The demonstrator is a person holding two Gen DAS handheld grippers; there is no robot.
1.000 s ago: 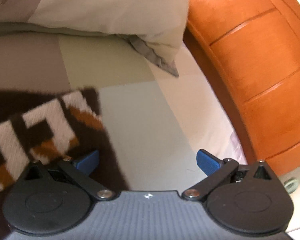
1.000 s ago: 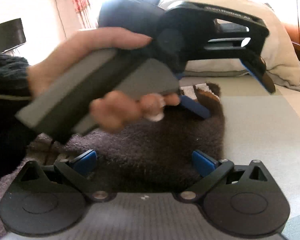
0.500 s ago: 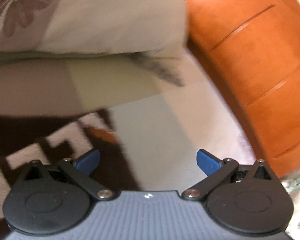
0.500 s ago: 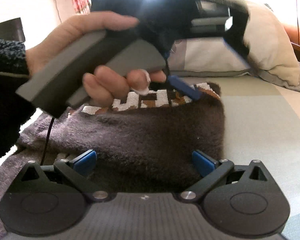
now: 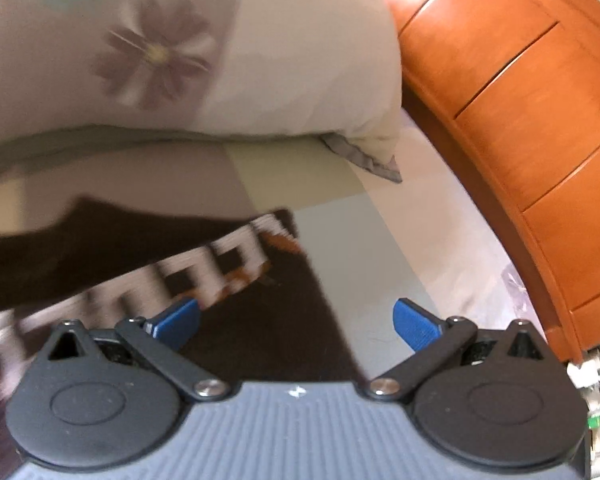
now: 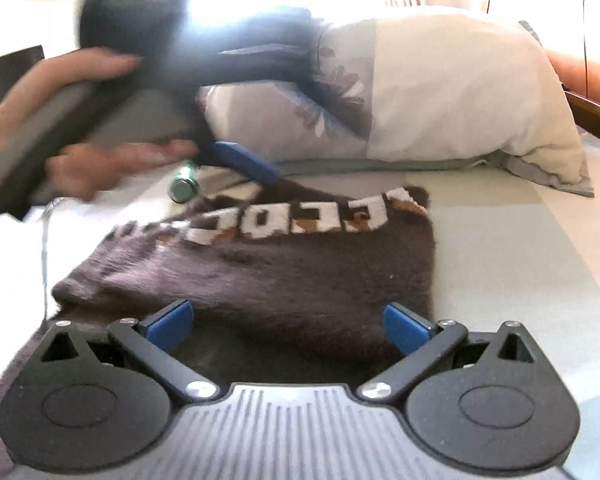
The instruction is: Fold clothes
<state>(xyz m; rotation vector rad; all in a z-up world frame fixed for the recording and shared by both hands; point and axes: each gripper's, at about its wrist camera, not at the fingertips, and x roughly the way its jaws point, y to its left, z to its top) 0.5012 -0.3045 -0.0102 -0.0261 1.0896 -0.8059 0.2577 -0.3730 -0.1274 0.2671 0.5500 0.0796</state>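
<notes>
- Right gripper has its jaws apart and holds nothing; it hangs low over the near edge of the sweater, which lies flat on the bed, partly folded, its lettered band toward the pillow.
- Left gripper, jaws likewise apart and empty, sits above the sweater's far corner.
- To fold well, I'd pinch both layers at matching corners, lift evenly, and lay edge to edge.
- The right view alone shows the hand holding the left gripper and a small green thing; the left view alone shows the wooden frame.
</notes>
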